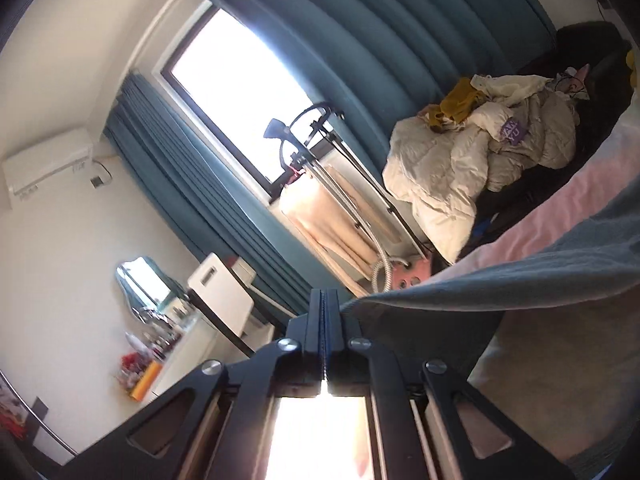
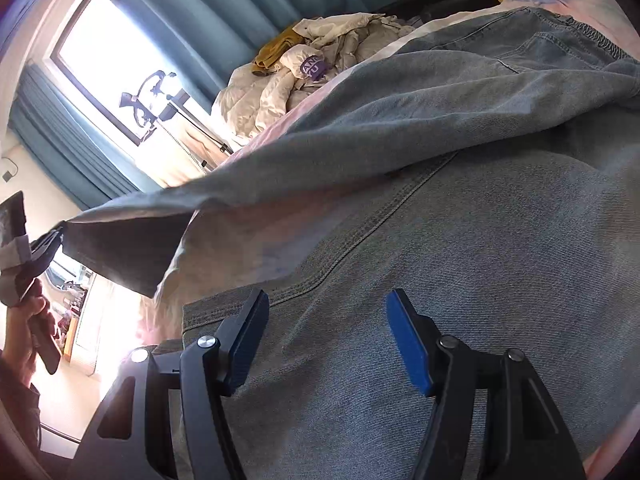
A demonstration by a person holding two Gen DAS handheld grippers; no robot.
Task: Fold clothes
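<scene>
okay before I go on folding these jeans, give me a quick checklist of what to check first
1. Left gripper shut on the jeans hem: ok, fingers closed with the cloth at the tips.
2. Lifted leg hangs free above the bed: ok.
3. Right gripper open: ok, fingers spread above the other leg.
4. Right gripper gripping denim: not ok, nothing between the fingers.
5. Lower leg flat: cannot tell, some folds near the waistband.
6. Jacket clear of the jeans: ok, it lies beyond the bed.
</scene>
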